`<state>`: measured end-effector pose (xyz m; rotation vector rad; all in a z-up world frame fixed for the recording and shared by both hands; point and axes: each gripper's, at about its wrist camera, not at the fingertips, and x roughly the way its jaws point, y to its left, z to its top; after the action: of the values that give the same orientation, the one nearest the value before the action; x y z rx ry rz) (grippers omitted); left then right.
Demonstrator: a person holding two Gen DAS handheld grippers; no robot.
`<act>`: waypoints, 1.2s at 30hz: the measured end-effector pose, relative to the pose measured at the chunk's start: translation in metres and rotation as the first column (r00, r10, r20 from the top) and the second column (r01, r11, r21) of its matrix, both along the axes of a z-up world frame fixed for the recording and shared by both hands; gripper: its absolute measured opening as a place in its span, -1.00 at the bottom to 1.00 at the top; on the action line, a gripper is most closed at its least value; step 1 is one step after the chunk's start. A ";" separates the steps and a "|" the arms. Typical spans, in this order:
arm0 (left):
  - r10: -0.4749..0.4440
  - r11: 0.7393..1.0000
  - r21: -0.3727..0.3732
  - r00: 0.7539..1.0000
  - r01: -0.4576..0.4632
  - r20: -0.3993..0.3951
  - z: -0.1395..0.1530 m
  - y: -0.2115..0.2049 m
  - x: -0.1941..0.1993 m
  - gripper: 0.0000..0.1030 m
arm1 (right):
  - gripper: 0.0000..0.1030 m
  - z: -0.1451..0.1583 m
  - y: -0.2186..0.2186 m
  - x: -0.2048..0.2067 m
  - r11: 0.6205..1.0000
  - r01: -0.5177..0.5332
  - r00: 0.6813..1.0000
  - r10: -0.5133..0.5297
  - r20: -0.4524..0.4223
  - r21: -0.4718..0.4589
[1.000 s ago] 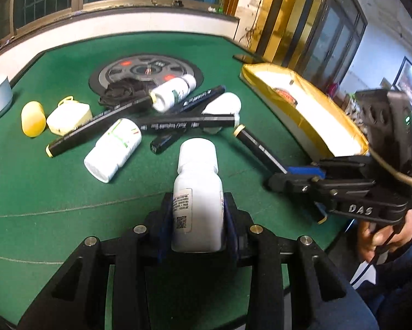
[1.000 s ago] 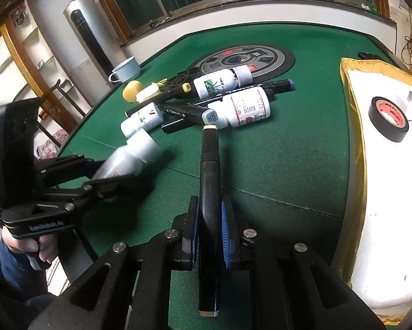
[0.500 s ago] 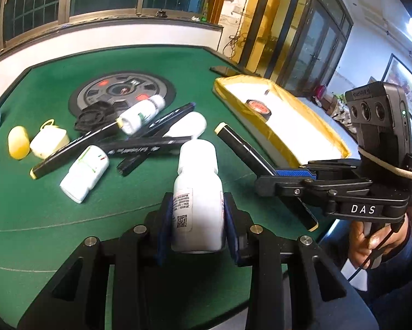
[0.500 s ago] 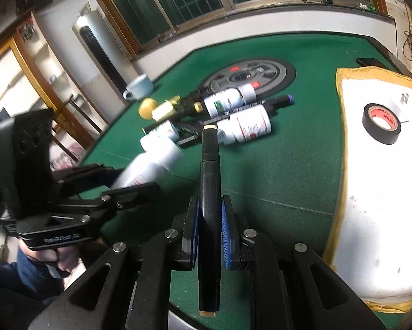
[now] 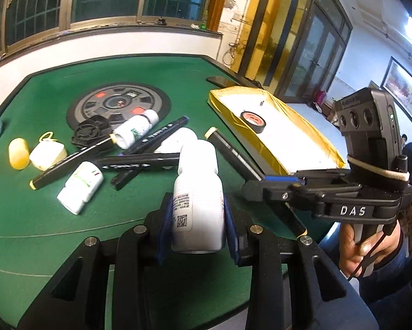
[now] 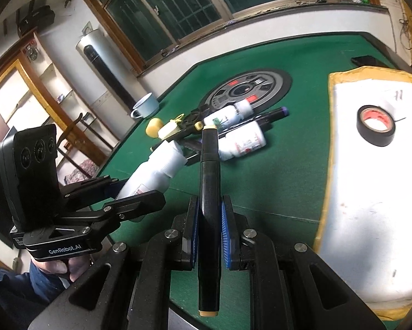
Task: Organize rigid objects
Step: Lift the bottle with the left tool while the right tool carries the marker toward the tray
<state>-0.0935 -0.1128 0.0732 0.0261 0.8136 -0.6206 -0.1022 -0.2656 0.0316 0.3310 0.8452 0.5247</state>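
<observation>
Two grasps were live at once, both loads clear of the table (image 5: 41,233). The left gripper (image 5: 196,217) had its fingers partly closed around a white pill bottle (image 5: 196,192), pads pressing both sides of the body, cap pointing toward 12 o'clock. The right gripper (image 6: 208,228) had its fingers closed almost fully on a black marker (image 6: 209,181), gripped near mid-barrel, cream cap toward 12 o'clock.

Step in hand, by judgement: carry phase, picks done, placement not started. Unsorted pile (image 5: 118,151) of bottles and markers lay on the green felt at 10 to 11 o'clock of the held bottle in the left view, in front of the round wheel-pattern disc (image 5: 118,101). The yellow-edged white tray (image 5: 282,137) sat at 1 to 2 o'clock, holding only a roll of black tape (image 5: 252,118).

Likely destination was the tray, though that couldn't be confirmed. Next move called for swinging both loads toward it, lowering until each item touched down, then opening. The bottle would roll if laid on its side; standing it on its base looked safer. The marker would need laying flat, clear of the tape roll.
</observation>
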 end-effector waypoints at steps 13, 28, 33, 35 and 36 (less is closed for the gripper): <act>0.061 0.997 -0.044 0.998 -0.062 -0.007 -0.005 0.033 0.007 -0.38 | -0.74 -0.003 0.030 0.012 0.999 -0.045 0.999 0.045 -0.030 0.003; 0.066 0.996 -0.050 0.998 -0.067 -0.017 -0.011 0.040 0.007 -0.38 | -0.74 -0.002 0.039 0.015 0.998 -0.060 0.998 0.060 -0.036 -0.011; 0.073 0.996 -0.045 0.997 -0.074 -0.024 -0.013 0.043 0.009 -0.38 | -0.74 -0.003 0.040 0.019 0.998 -0.067 0.997 0.066 -0.040 -0.014; 0.079 0.996 -0.045 0.997 -0.080 -0.024 -0.012 0.044 0.009 -0.38 | -0.74 -0.003 0.041 0.020 0.998 -0.068 0.997 0.068 -0.040 -0.011; 0.078 0.996 -0.048 0.997 -0.079 -0.023 -0.012 0.045 0.009 -0.38 | -0.74 -0.003 0.042 0.020 0.998 -0.070 0.997 0.069 -0.041 -0.009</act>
<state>-0.0849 -0.0679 0.0616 -0.0570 0.8154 -0.5667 -0.0819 -0.2238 0.0291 0.3043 0.9006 0.5795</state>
